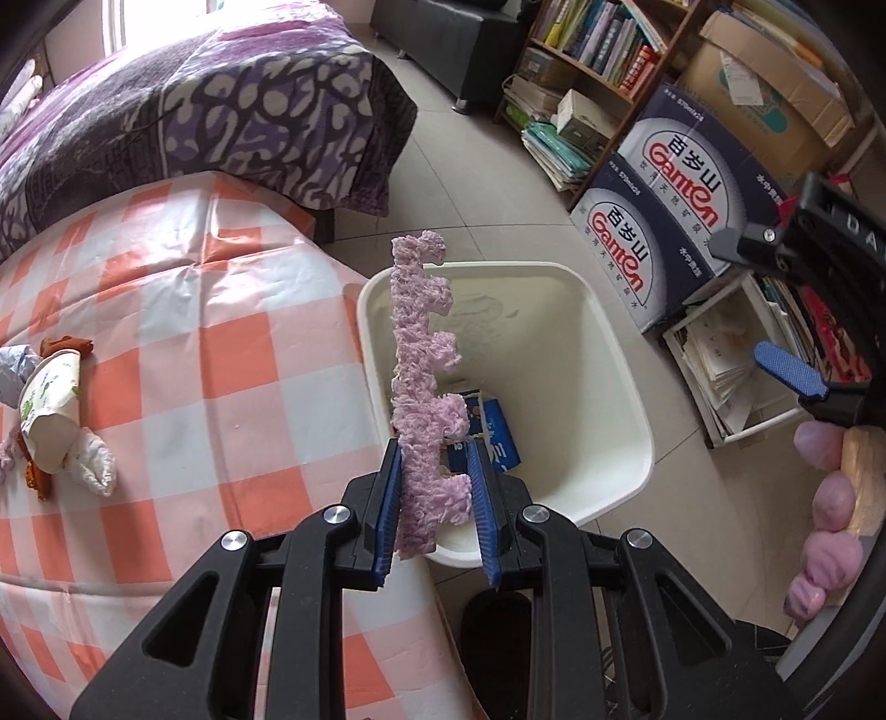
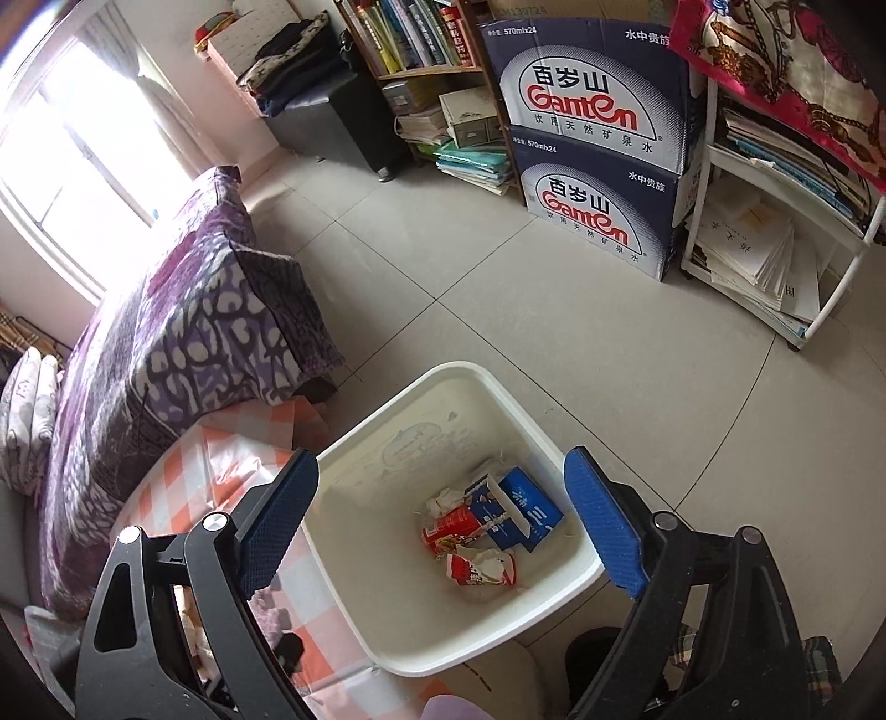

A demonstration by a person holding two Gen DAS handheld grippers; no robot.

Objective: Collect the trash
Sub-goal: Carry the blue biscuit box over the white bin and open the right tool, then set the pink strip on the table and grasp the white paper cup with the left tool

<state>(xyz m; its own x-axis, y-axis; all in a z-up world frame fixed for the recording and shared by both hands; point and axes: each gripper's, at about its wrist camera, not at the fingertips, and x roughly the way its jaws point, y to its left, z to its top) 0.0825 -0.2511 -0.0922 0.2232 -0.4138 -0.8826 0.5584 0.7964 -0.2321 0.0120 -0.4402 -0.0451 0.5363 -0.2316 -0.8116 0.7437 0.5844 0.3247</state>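
My left gripper (image 1: 437,498) is shut on a long pink foam strip (image 1: 423,360) that stands upright, held over the near rim of the white trash bin (image 1: 620,354). The bin (image 2: 531,421) holds a blue carton (image 2: 520,507), a red can (image 2: 451,529) and crumpled wrappers (image 2: 482,567). My right gripper (image 2: 443,531) is open and empty, above the bin; it also shows at the right edge of the left wrist view (image 1: 775,310). A paper cup (image 1: 47,410) with wrappers lies on the checked tablecloth (image 1: 183,343) at the left.
A bed with a purple blanket (image 1: 194,111) stands behind the table. Two stacked Ganten water boxes (image 2: 598,149), a bookshelf (image 1: 598,50) and a white rack of papers (image 2: 775,243) line the far side of the tiled floor (image 2: 498,288).
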